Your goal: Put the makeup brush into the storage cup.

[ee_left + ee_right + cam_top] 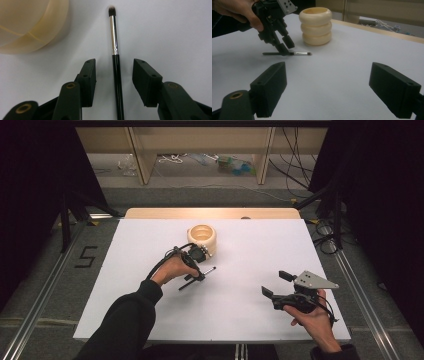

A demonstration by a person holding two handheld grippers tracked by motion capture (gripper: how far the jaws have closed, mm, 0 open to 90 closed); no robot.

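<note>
slim black-handled brush (115, 47) with silver ferrule and dark bristle tip, flat on white tabletop (240, 310) near cream ringed holder (203, 238); between spread, untouching jaws of left hand-held gripper (114, 75). right hand-held gripper (274, 284) spread wide, empty.

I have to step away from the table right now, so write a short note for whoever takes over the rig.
Left gripper: down over the makeup brush, jaws either side of the handle, not yet pressing.
Right gripper: open, holding nothing, apart from the work.
Brush lies flat on the white table beside the cream ribbed holder.
Done: approach. Left: grip and lift the brush, probably into the holder.
</note>
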